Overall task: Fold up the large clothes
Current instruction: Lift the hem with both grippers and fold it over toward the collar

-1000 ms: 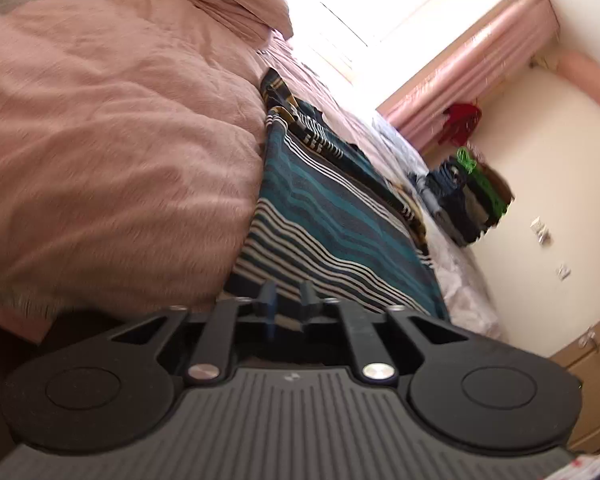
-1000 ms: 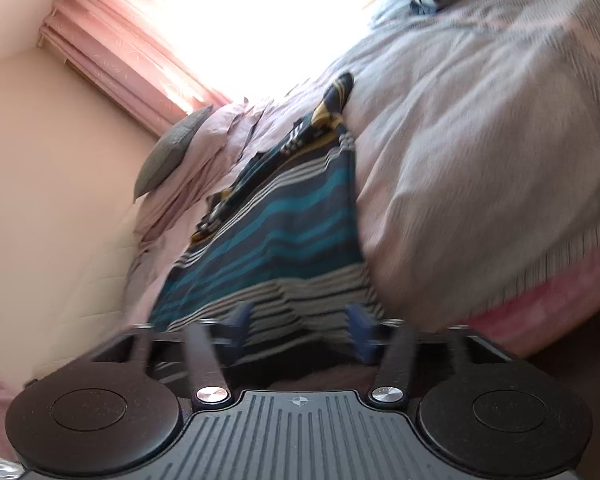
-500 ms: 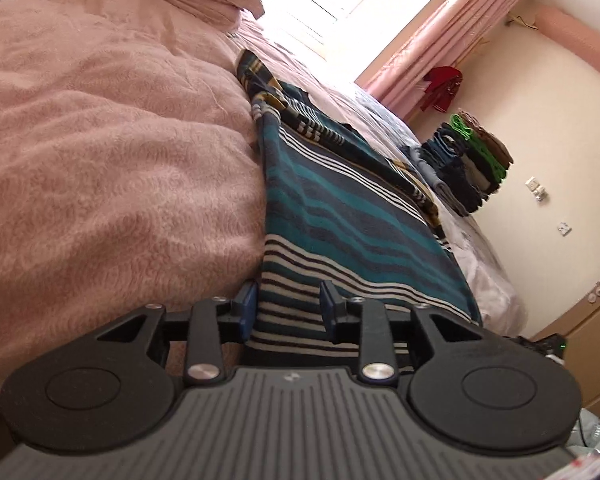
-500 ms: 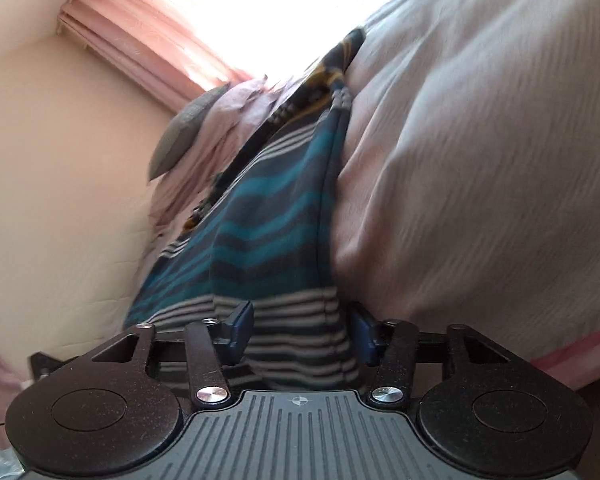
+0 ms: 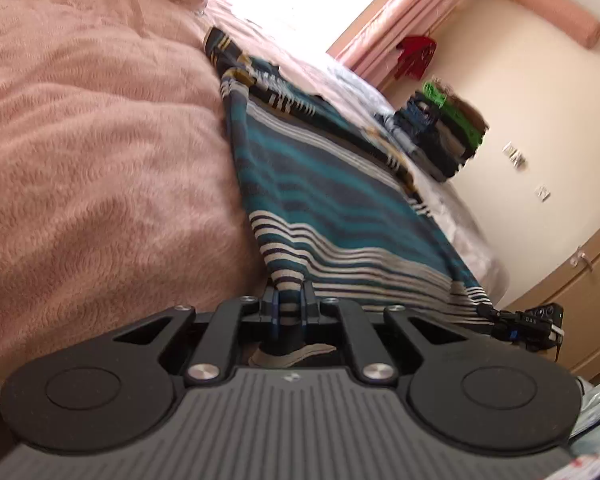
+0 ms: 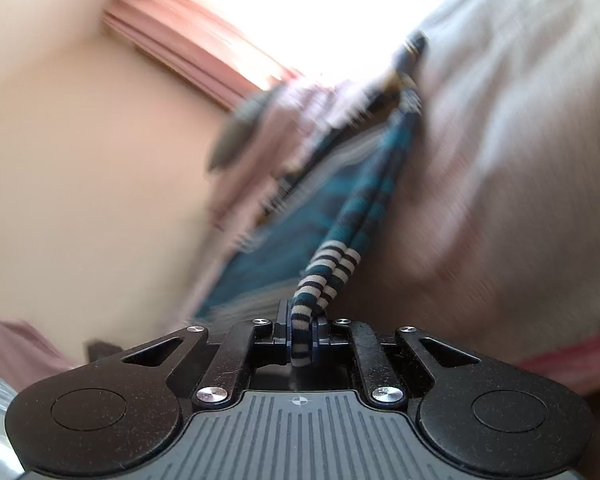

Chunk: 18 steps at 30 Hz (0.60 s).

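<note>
Left wrist view: left gripper (image 5: 288,312) pinching the striped garment (image 5: 340,184) at its near hem corner on the bed (image 5: 80,140), ready for lifting; half a second ago, fingers spread.

Right wrist view: right gripper (image 6: 302,336) closing, fingers clamping the opposite bunched corner; previously wide apart.

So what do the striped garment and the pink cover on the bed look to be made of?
Striped garment: apparently a soft knit, likely cotton jersey, matte; it bunches into rounded folds where the left gripper and right gripper pinch it. Pink cover: seemingly a puckered or crinkled woven cotton, matte, with a fine rippled texture; the exact fibre cannot be told.
</note>
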Motion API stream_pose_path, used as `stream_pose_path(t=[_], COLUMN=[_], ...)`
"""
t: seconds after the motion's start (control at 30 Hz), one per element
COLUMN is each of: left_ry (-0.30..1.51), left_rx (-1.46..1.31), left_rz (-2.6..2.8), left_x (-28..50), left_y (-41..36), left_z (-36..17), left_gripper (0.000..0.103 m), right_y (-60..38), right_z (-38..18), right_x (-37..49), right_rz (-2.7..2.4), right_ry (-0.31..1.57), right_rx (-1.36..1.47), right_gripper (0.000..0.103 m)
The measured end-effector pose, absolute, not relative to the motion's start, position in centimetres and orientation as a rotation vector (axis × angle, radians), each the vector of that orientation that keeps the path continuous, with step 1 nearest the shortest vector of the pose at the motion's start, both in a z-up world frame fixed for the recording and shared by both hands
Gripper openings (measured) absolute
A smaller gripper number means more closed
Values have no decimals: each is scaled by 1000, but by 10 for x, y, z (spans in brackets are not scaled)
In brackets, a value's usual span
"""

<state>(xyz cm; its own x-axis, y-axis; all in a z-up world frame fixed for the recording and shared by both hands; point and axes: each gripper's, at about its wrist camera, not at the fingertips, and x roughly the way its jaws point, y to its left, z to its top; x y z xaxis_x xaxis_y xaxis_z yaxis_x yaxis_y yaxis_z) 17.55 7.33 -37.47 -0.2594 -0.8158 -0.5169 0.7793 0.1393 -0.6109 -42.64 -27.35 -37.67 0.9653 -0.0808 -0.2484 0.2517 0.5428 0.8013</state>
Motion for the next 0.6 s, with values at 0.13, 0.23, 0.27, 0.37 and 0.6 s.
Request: stream_pose_path(t=[0.13, 0.23, 0.27, 0.37, 0.6], left_ry=[995, 961, 947, 934, 1191], left_rx=[-195, -287, -310, -355, -321], left_rz=[-1545, -1568, -1577, -1571, -1199], left_x=[184, 200, 208, 241, 342], left_y=[79, 59, 44, -22, -197], left_z=[-343, -314, -303, -280, -320], left_gripper=[4, 4, 4, 4, 13], right_y=[-295, -330, -344, -403, -526], right_z=[-332, -298, -286, -266, -313], right_x=[-428, -405, -393, -339, -276], right_rz=[-126, -76, -66, -129, -591], right_ry=[92, 57, 48, 23, 133], right_rx=[951, 909, 896, 961, 1324], right_gripper=[5, 5, 5, 5, 48])
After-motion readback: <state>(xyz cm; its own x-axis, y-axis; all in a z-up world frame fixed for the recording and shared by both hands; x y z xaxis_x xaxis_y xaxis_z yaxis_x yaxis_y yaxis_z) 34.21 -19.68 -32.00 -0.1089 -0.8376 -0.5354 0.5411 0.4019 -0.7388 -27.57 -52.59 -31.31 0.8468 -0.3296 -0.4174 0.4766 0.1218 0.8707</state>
